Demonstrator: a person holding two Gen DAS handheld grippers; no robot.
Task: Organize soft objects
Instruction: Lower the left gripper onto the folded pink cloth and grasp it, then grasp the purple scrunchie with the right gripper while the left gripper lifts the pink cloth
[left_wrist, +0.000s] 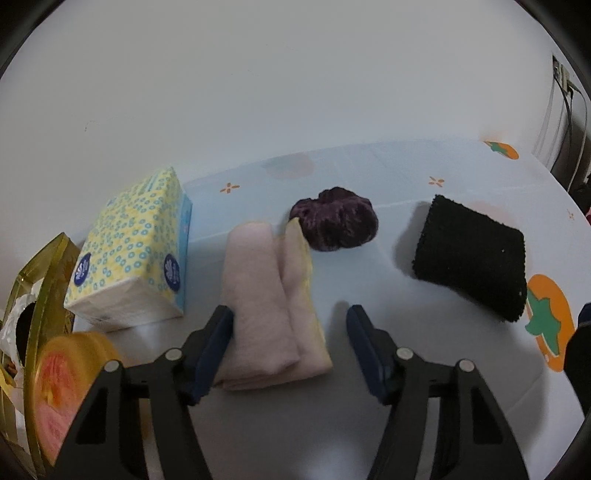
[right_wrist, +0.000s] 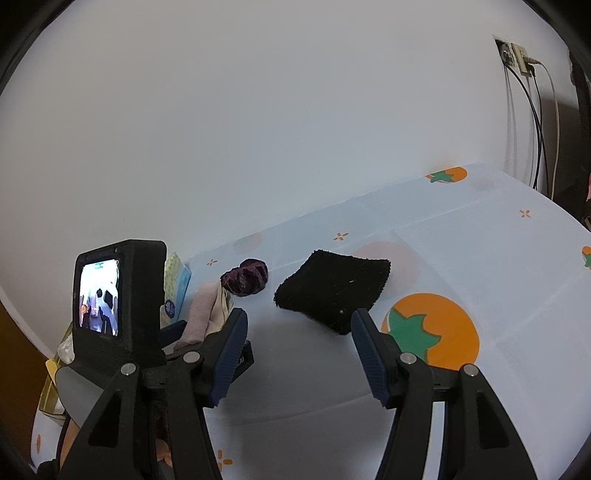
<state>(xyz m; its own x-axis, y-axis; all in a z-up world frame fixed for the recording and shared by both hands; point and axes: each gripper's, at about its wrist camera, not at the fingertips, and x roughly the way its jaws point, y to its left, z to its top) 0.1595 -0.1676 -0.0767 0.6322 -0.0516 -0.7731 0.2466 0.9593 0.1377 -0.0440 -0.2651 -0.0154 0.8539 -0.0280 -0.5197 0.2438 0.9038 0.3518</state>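
A folded pink cloth (left_wrist: 269, 302) with a yellow edge lies on the light blue tablecloth (left_wrist: 369, 258). My left gripper (left_wrist: 290, 317) is open, its fingers on either side of the cloth's near end, the left finger touching it. A purple scrunchie (left_wrist: 334, 218) lies just behind the cloth. A folded black cloth (left_wrist: 472, 256) lies to the right. In the right wrist view my right gripper (right_wrist: 299, 321) is open and empty, just in front of the black cloth (right_wrist: 332, 290). The scrunchie (right_wrist: 245, 277) and pink cloth (right_wrist: 207, 310) sit to its left, beside the left gripper's body (right_wrist: 118, 299).
A yellow and blue tissue pack (left_wrist: 133, 247) lies left of the pink cloth. A yellow-green container (left_wrist: 40, 295) and an orange-lidded jar (left_wrist: 62, 384) stand at the far left. A white wall rises behind the table. Cables (right_wrist: 535, 122) hang from a wall socket at the right.
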